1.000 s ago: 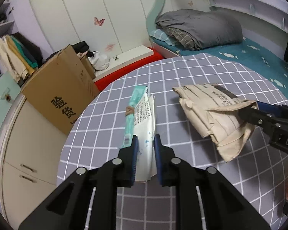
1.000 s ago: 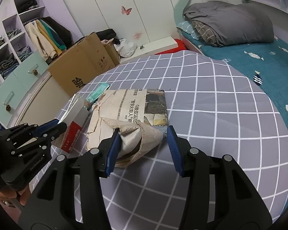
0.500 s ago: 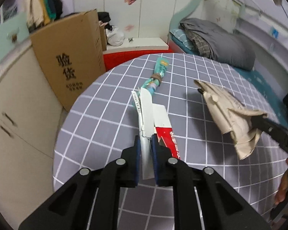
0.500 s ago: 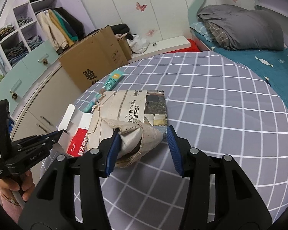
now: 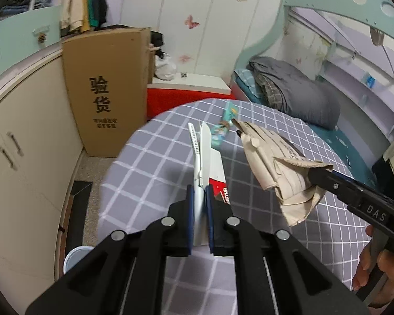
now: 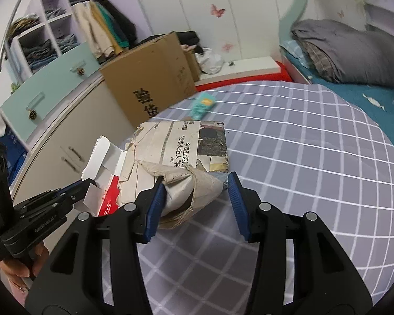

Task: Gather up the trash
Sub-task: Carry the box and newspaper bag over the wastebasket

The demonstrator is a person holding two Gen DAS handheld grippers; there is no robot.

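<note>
The left hand-held gripper (image 5: 199, 197) is closing its jaws on a flat white and red carton (image 5: 210, 165), and the pads already press on it above the checked desk (image 5: 149, 173). The right hand-held gripper (image 6: 195, 204) is clamped on a folded old newspaper (image 6: 181, 155), lifted over the desk. A teal wrapper (image 5: 224, 123) lies on the desk, near the far edge.

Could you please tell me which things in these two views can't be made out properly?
- White bin, left wrist view: mostly hidden behind the left gripper; contents unseen.
- Teal wrapper, right wrist view: print blurred.
- Flattened carton, right wrist view: partly covered by the folded newspaper.
</note>
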